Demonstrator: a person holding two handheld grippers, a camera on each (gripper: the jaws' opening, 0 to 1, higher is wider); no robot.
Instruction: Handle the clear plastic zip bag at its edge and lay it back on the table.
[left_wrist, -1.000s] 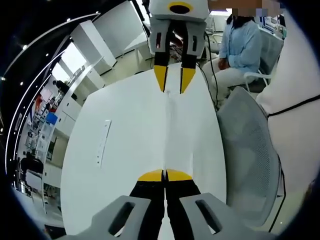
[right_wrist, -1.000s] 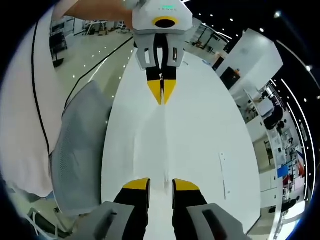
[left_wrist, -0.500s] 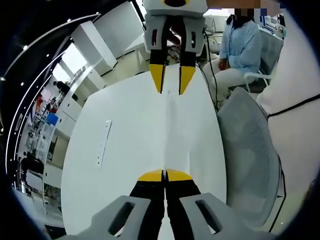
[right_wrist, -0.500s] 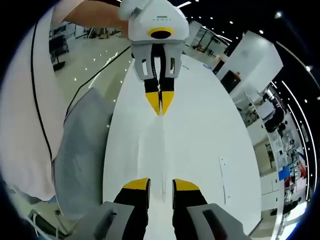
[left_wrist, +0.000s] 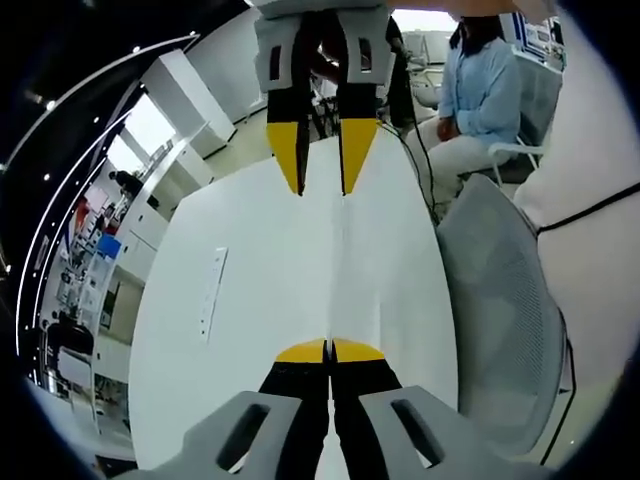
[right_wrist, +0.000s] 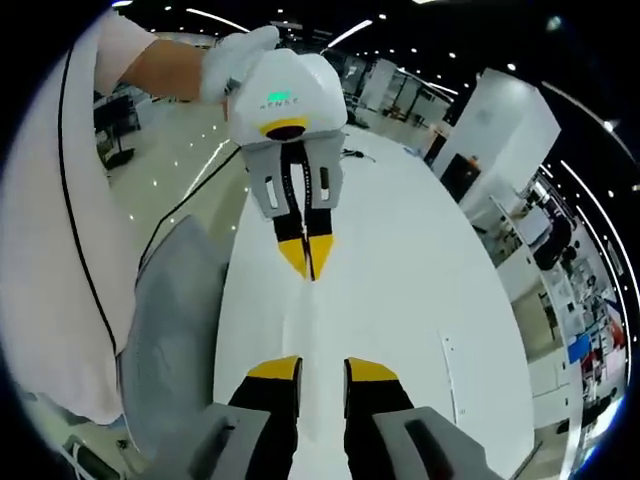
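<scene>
Right now my left gripper (left_wrist: 330, 350) has its yellow tips pressed together, pinching one end of the clear plastic zip bag (left_wrist: 345, 270). In the right gripper view the same left gripper (right_wrist: 305, 262) sits opposite me, tips closed on the bag's far end. My right gripper (right_wrist: 323, 368) has its jaws parted, bag edge running between them; I can't tell if either tip touches the film. In the left gripper view the right gripper (left_wrist: 321, 170) reads the same way: yellow tips apart, the bag's seam line meeting the gap.

Bag is nearly invisible against the white table (left_wrist: 250, 300). It stretches lengthwise between the two grippers, over the tabletop near its chair-side edge. Whether it's lying flat or lifted, I can't tell.

Small white strip (left_wrist: 211, 292) lies on the tabletop toward the opposite edge, well apart from the bag. Grey mesh chair (left_wrist: 500, 300) stands just beside the table edge. A person in a light blue shirt (left_wrist: 482, 90) sits beyond the far end.
</scene>
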